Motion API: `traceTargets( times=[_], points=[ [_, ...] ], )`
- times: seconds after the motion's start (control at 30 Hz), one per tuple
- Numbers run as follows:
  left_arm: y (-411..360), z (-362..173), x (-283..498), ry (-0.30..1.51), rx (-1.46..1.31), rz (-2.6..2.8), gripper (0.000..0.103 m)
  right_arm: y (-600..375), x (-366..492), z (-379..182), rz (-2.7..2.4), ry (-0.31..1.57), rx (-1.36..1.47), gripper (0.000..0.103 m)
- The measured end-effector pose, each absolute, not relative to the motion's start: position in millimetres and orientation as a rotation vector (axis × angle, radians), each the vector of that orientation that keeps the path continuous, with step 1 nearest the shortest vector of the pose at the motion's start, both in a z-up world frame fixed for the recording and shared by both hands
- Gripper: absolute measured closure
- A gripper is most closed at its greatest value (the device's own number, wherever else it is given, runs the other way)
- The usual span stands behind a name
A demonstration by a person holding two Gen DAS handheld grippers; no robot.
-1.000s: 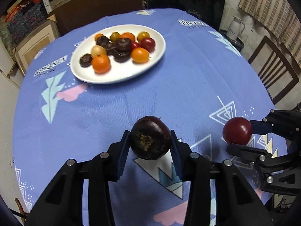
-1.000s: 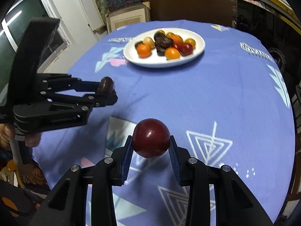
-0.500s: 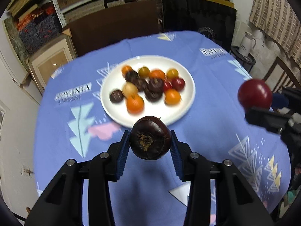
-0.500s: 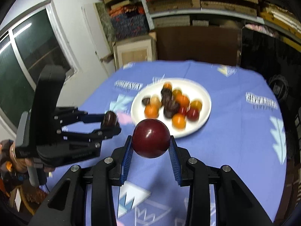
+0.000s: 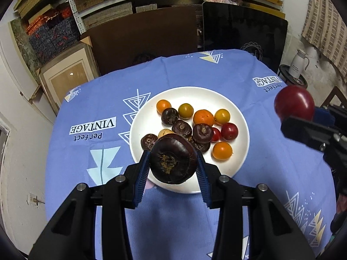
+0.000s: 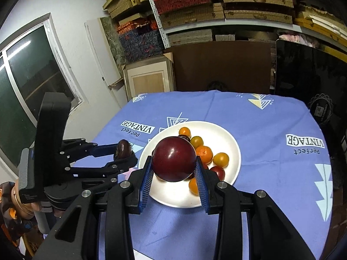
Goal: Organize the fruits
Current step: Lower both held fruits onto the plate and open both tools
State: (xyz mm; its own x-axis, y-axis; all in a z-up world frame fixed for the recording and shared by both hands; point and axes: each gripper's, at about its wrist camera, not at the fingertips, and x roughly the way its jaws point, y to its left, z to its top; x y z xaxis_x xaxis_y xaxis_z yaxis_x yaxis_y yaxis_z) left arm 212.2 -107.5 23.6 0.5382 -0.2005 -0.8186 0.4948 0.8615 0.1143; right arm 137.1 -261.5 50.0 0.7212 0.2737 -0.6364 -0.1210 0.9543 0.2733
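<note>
My left gripper [image 5: 173, 166] is shut on a dark brown water chestnut [image 5: 173, 159] and holds it above the near rim of the white plate [image 5: 240, 119]. My right gripper [image 6: 174, 171] is shut on a dark red plum [image 6: 174, 158] above the same plate [image 6: 232, 147]. The plate holds several small fruits: oranges [image 5: 203, 117], red plums [image 5: 229, 131] and brown chestnuts [image 5: 202, 130]. The plum also shows at the right of the left wrist view [image 5: 293, 103], and the chestnut at the left of the right wrist view [image 6: 122, 149].
The plate sits on a round table with a blue printed cloth [image 5: 91, 99]. Picture frames and boards [image 6: 149, 80] lean against shelves behind the table. A white jug [image 5: 298, 62] stands on a stool at the right, beside a chair [image 5: 334, 96].
Both grippers have moved forward and up from the near side of the table to over the plate, each still holding its fruit.
</note>
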Motion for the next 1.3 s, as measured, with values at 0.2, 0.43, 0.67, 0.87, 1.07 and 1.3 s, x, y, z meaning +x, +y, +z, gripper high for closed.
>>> traceTargets(
  times=[0.2, 0.43, 0.67, 0.87, 1.07, 1.3],
  points=[
    [-111.8, 10.0, 230.3, 0.939, 0.343, -0.415, 0.062, -262.3, 152.6, 34.5, 0.205, 0.762, 0.206, 0.065],
    [-103.2, -4.2, 258.7, 0.968, 0.321, -0.374, 0.062, -269.7, 164.5, 15.3, 0.146, 0.790, 0.167, 0.065],
    [-118.1, -13.5, 272.9, 0.978, 0.315, -0.383, 0.062, -263.4, 189.4, -2.7, 0.164, 0.823, 0.179, 0.065],
    [-125.3, -18.6, 283.6, 0.975, 0.331, -0.374, 0.062, -259.9, 212.1, -15.9, 0.176, 0.847, 0.197, 0.065],
    [-127.8, -25.1, 292.5, 0.983, 0.331, -0.369, 0.062, -256.6, 225.3, -21.3, 0.186, 0.850, 0.199, 0.065],
    [-130.7, -29.2, 299.9, 0.971, 0.344, -0.361, 0.062, -254.1, 238.7, -24.7, 0.191, 0.853, 0.196, 0.065]
  ],
)
